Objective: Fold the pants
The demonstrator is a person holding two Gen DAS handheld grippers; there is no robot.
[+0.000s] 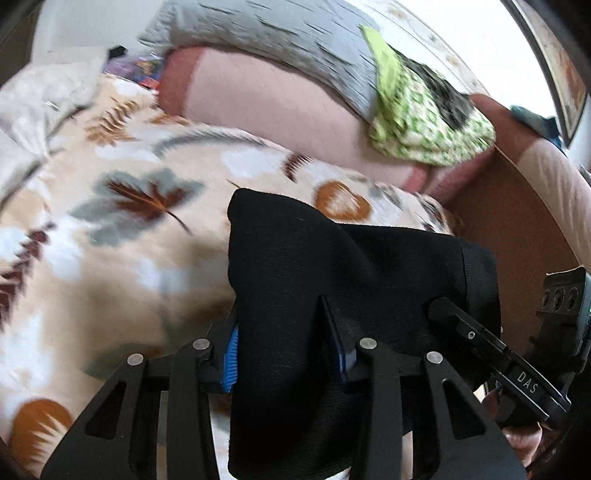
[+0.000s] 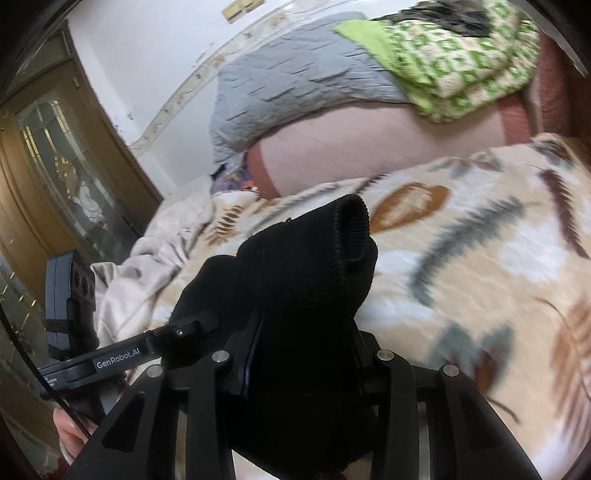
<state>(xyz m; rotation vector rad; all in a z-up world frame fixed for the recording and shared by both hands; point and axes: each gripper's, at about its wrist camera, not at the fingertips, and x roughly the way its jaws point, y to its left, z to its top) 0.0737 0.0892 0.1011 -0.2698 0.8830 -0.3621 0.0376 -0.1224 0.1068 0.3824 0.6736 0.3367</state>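
The black pants (image 1: 314, 258) hang lifted above a leaf-patterned bedspread (image 1: 122, 236). My left gripper (image 1: 284, 332) is shut on the pants; black cloth fills the gap between its blue-padded fingers (image 1: 231, 362) and drapes over them. The right gripper's finger (image 1: 465, 325) pinches the same cloth at its right edge. In the right wrist view my right gripper (image 2: 299, 332) is shut on the pants (image 2: 306, 266), with a ribbed cuff or waistband end (image 2: 351, 229) standing up. The left gripper's finger (image 2: 188, 326) grips the cloth at the left.
A pink bolster pillow (image 1: 288, 110) lies along the back of the bed under a grey quilt (image 1: 266, 33) and a green patterned cloth (image 1: 424, 122). A brown headboard (image 1: 517, 221) is at the right. A wooden glazed door (image 2: 55, 155) stands left. Crumpled pale sheet (image 2: 155, 258) lies at the bed's left.
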